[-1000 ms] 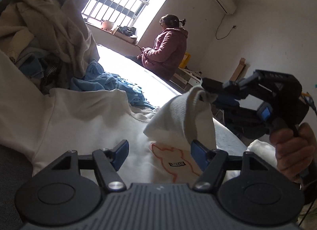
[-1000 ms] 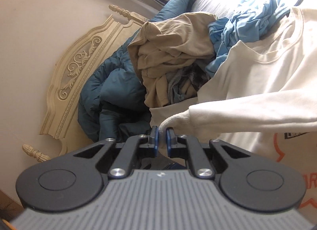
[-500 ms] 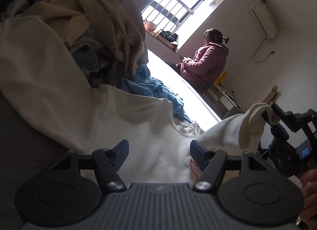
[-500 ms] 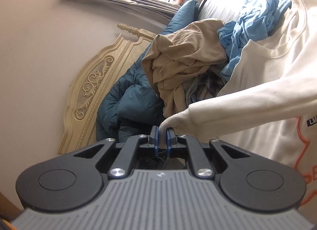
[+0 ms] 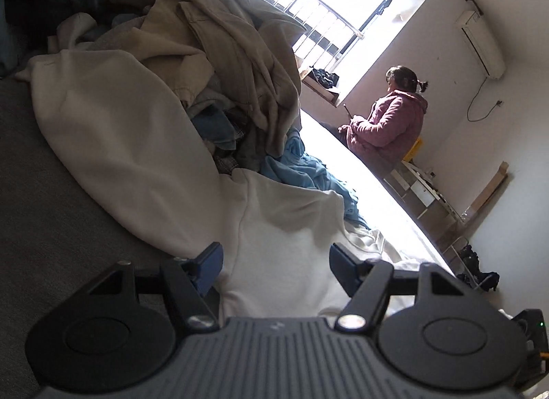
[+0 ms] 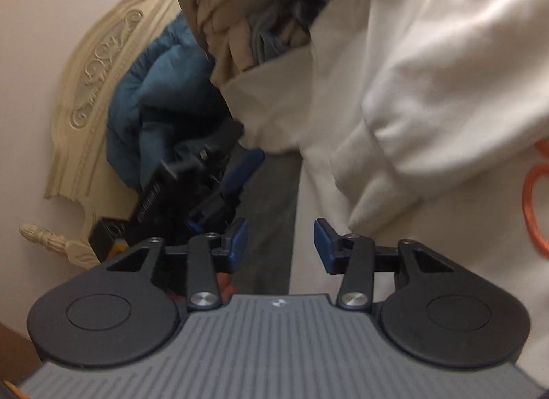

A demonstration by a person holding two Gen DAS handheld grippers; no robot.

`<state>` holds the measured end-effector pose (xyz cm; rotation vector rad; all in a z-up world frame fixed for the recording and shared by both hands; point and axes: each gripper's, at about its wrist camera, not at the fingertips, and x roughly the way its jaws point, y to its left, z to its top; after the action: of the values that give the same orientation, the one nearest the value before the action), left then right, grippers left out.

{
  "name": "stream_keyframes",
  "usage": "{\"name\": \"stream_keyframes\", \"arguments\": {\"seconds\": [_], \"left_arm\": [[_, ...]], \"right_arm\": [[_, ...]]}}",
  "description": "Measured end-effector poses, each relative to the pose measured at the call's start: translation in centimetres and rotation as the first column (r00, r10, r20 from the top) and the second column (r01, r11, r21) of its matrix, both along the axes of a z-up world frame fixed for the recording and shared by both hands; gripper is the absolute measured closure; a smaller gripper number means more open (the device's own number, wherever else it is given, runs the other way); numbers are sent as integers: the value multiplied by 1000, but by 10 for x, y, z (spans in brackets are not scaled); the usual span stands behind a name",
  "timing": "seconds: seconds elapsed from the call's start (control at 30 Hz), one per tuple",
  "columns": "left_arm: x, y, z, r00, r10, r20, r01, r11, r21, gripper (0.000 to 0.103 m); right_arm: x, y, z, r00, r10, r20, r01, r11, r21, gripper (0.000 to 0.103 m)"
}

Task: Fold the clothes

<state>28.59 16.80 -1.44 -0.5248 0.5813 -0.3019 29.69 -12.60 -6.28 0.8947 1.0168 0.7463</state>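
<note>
Sweatshirt lay flat beside clothes pile, other sleeve nearer left tongs. Both tongs wide open, empty, right tongs by folded sleeve.

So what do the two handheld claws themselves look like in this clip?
Both match: the left claw and right claw each have a grey ribbed body, two round black discs, black link arms with silver pivot screws, and blue fingertip pads. The right wrist view also shows the left unit from outside, blurred: a black housing with white lettering I cannot read.
</note>
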Motion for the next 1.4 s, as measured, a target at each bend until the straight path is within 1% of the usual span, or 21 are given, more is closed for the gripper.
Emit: {"name": "stream_keyframes", "arguments": {"seconds": [0.1,0.23,0.3,0.33,0.37,0.4,0.43,0.5,0.57,0.6,0.63,0.7,0.8,0.87,0.93,0.97,1.0,1.1,1.23,1.33,1.4], "left_arm": [[3,-23,4,999,-53,10,52,997,48,34],[9,-60,7,991,-136,8,134,983,122,33],[14,-79,5,988,-157,-11,156,974,167,33],[17,-87,3,986,-166,-22,167,969,181,33],[19,-94,2,985,-172,-30,174,966,190,33],[21,-100,1,984,-176,-35,179,964,199,33],[23,-106,0,983,-179,-40,184,961,208,33],[26,-118,-1,983,-181,-39,185,954,237,33],[30,-130,-2,984,-173,-36,176,943,284,33],[32,-135,-4,986,-164,-37,167,937,307,33],[34,-138,-6,987,-156,-41,161,933,323,33],[38,-142,-10,988,-146,-51,154,928,338,33],[43,-144,-16,990,-126,-64,141,923,358,34],[44,-146,-20,991,-116,-69,134,921,367,34],[45,-146,-23,992,-109,-69,127,919,373,34],[45,-147,-24,992,-105,-69,123,918,376,34],[46,-147,-26,992,-101,-69,120,917,379,34],[49,-150,-29,993,-100,-68,119,920,375,35],[51,-157,-33,992,-107,-72,126,916,381,35],[48,-156,-34,992,-105,-64,122,911,394,35],[45,-155,-34,993,-103,-59,118,908,403,35]], "right_arm": [[-18,-19,11,998,-1,61,0,1000,13,58],[-59,-74,39,979,-27,202,42,997,-70,58],[-78,-113,50,955,-77,287,134,974,-183,58],[-85,-134,55,940,-108,323,193,950,-244,58],[-91,-155,60,921,-136,365,258,915,-310,58],[-95,-176,64,894,-159,419,337,855,-394,59],[-99,-195,66,865,-168,474,411,778,-475,59],[-96,-223,67,813,-119,570,524,575,-628,60],[-83,-240,58,788,-29,616,575,394,-717,61],[-75,-247,51,788,13,616,576,340,-744,64],[-67,-252,45,792,42,609,568,316,-760,65],[-48,-253,32,793,123,597,544,297,-784,67],[-24,-242,12,799,232,555,506,238,-829,71],[-14,-234,4,802,280,527,482,218,-849,73],[-8,-228,-3,807,303,506,470,187,-862,79],[-7,-227,-5,807,299,509,481,165,-861,87],[-7,-228,-6,806,287,517,495,151,-856,91],[-16,-242,3,794,167,584,559,178,-810,96],[-21,-263,-3,809,51,586,564,215,-797,96],[-22,-266,-6,827,64,558,537,202,-819,97],[-24,-268,-4,836,75,543,521,195,-831,93]]}}
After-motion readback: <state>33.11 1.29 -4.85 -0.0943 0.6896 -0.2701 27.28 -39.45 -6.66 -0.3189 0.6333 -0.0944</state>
